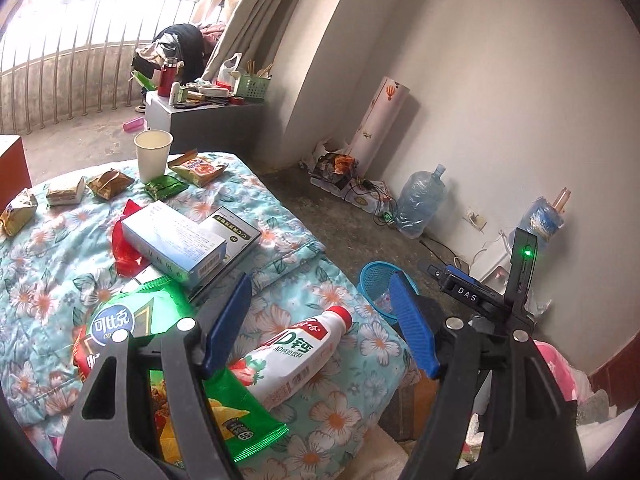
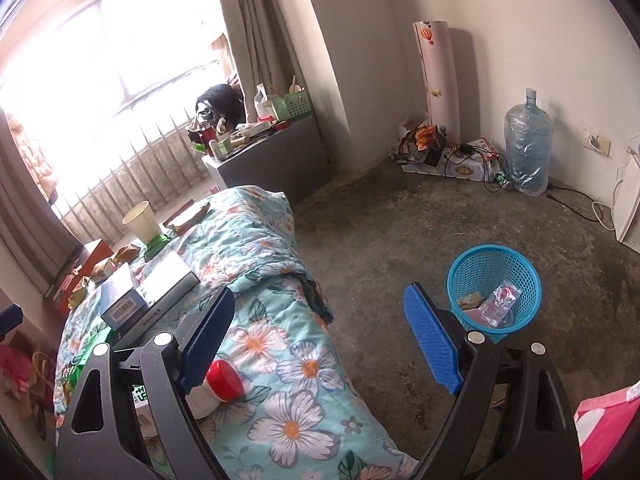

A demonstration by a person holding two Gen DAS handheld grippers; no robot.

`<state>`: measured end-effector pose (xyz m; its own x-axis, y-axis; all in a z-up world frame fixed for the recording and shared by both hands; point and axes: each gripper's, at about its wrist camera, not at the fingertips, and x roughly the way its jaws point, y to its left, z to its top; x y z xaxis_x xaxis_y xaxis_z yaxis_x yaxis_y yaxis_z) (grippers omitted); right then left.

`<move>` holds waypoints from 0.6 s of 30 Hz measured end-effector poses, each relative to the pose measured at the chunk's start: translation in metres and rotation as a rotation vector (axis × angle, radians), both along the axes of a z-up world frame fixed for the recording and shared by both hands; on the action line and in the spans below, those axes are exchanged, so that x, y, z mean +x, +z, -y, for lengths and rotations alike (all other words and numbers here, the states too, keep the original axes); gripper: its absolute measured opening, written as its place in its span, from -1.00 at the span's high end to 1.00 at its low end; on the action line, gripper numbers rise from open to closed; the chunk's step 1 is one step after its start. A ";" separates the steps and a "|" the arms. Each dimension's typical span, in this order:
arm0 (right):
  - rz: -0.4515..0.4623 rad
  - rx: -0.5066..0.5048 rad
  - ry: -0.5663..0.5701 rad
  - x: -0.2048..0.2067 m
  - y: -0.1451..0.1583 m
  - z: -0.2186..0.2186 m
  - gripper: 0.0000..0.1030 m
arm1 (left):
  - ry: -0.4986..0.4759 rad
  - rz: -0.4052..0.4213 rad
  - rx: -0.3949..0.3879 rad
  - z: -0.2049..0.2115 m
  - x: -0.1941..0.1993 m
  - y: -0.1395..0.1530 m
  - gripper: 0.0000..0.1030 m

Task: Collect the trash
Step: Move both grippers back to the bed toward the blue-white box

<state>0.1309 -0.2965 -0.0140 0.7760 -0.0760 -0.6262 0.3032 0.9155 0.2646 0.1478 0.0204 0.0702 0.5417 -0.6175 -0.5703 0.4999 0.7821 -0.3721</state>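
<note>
A white milk-drink bottle (image 1: 296, 356) with a red cap lies on the floral quilt (image 1: 280, 216), between the open jaws of my left gripper (image 1: 320, 300). The same bottle (image 2: 218, 388) lies beside the left finger of my open, empty right gripper (image 2: 320, 320). A green chip bag (image 1: 224, 412), boxes (image 1: 176, 240), a red wrapper (image 1: 124, 248), a paper cup (image 1: 153, 156) and several snack packets (image 1: 108, 184) lie on the quilt. A blue mesh bin (image 2: 494, 286) with some wrappers inside stands on the floor to the right; it also shows in the left wrist view (image 1: 378, 284).
A grey cabinet (image 2: 276, 160) with clutter stands past the bed by the window railing. A water jug (image 2: 528, 144), a rolled mat (image 2: 438, 76), cables and bags sit along the far wall. The other gripper's body (image 1: 492, 292) shows at the right. Pink bags (image 2: 608, 432) lie at the lower right.
</note>
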 end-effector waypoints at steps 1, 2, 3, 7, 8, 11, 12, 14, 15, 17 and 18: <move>-0.002 0.000 0.003 0.001 0.000 -0.002 -0.63 | 0.007 -0.003 -0.002 -0.003 -0.001 -0.002 -0.30; -0.004 -0.001 0.006 0.001 -0.001 -0.004 -0.63 | 0.012 -0.006 -0.002 -0.006 -0.001 -0.003 -0.30; -0.005 -0.002 0.010 0.002 -0.001 -0.005 -0.63 | 0.018 -0.008 -0.002 -0.008 -0.002 -0.004 -0.30; -0.011 -0.005 0.026 0.003 -0.002 -0.010 -0.63 | 0.040 -0.002 0.011 -0.014 -0.006 -0.005 -0.30; -0.013 -0.003 0.030 0.005 -0.002 -0.010 -0.63 | 0.043 -0.002 0.011 -0.015 -0.006 -0.006 -0.30; -0.021 0.003 0.037 0.006 -0.005 -0.010 -0.63 | 0.050 -0.015 0.007 -0.019 -0.006 -0.008 -0.35; -0.023 0.005 0.039 0.007 -0.006 -0.010 -0.63 | 0.053 -0.019 0.009 -0.019 -0.005 -0.009 -0.35; -0.027 0.008 0.040 0.008 -0.008 -0.010 -0.63 | 0.059 -0.025 0.015 -0.018 -0.003 -0.011 -0.35; -0.029 0.009 0.040 0.009 -0.009 -0.010 -0.63 | 0.061 -0.026 0.018 -0.017 -0.002 -0.011 -0.35; -0.033 0.010 0.040 0.009 -0.010 -0.009 -0.63 | 0.061 -0.029 0.020 -0.016 0.000 -0.012 -0.35; -0.031 0.011 0.041 0.009 -0.010 -0.008 -0.63 | 0.062 -0.028 0.022 -0.015 0.001 -0.012 -0.35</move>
<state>0.1402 -0.2880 -0.0241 0.7584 -0.0378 -0.6506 0.2739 0.9244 0.2656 0.1486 0.0357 0.0580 0.5619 -0.5704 -0.5991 0.4401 0.8194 -0.3673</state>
